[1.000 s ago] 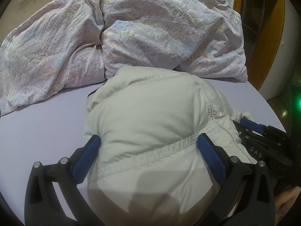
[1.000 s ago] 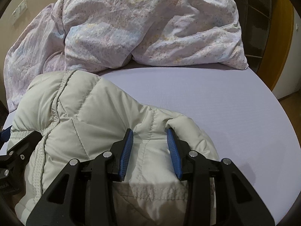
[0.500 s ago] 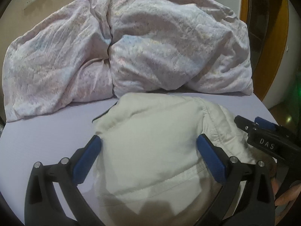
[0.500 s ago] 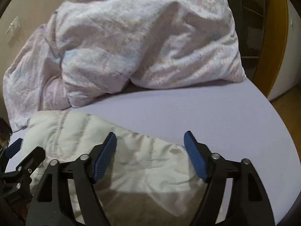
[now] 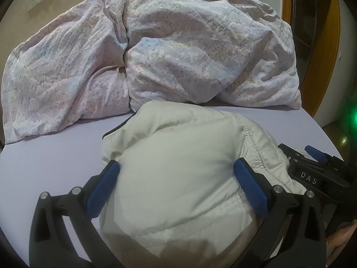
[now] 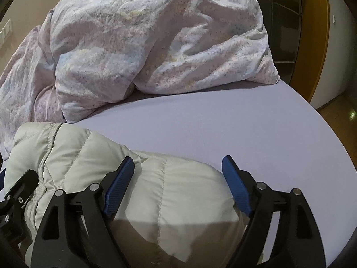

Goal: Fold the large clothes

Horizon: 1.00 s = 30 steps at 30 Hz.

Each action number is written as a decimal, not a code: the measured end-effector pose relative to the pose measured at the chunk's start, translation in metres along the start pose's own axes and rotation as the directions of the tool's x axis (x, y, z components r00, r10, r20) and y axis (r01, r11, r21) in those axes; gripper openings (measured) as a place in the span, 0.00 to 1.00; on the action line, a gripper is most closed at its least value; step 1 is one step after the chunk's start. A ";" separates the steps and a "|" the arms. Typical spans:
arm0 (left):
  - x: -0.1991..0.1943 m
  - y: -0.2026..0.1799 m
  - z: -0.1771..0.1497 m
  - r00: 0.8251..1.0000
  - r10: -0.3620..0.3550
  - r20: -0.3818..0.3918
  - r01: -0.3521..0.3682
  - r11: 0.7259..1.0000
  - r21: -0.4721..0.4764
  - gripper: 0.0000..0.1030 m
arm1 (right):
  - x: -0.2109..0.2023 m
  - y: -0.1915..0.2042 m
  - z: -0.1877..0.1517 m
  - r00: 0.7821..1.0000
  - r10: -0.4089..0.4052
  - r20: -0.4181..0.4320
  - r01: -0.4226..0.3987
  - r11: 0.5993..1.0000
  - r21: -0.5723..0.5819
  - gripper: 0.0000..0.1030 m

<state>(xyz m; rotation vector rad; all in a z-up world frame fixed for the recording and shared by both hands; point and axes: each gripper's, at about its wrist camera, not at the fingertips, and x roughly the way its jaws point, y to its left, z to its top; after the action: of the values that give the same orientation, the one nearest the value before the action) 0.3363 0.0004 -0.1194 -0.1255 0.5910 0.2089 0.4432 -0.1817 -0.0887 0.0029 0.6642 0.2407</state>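
Observation:
A cream quilted down jacket (image 5: 178, 138) lies bundled on the lavender bed sheet (image 5: 44, 156). My left gripper (image 5: 176, 163) is open, its blue pads wide apart on either side of the jacket's near bulge. In the right wrist view the jacket (image 6: 78, 151) fills the lower left. My right gripper (image 6: 178, 158) has its jaws opening; a padded fold lies between them, and the pads do not press on it. The right gripper (image 5: 312, 156) also shows at the jacket's right side in the left wrist view. The left gripper's black frame (image 6: 13, 196) shows at the left edge.
A crumpled floral duvet (image 5: 156, 55) is heaped across the back of the bed, also the duvet (image 6: 145, 44) in the right view. Bare sheet (image 6: 223, 122) stretches right of the jacket to the bed's edge. A wooden door frame (image 5: 323, 67) and a dark shelf (image 6: 283, 33) stand beyond.
My right gripper's jaws spread from a pinch on a jacket fold to wide apart, letting it go. The jacket settled lower on the bed. The left jaws stayed wide.

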 end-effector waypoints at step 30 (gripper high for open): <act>0.020 0.000 -0.007 1.000 -0.005 -0.025 0.005 1.000 -0.015 0.98 | 0.013 -0.001 -0.012 0.998 -0.053 -0.035 0.053 0.999 0.012 0.87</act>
<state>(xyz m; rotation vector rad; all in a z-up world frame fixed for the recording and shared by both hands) 0.3486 0.0028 -0.1367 -0.1440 0.6141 0.2069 0.4462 -0.1808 -0.1057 -0.0062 0.6998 0.1856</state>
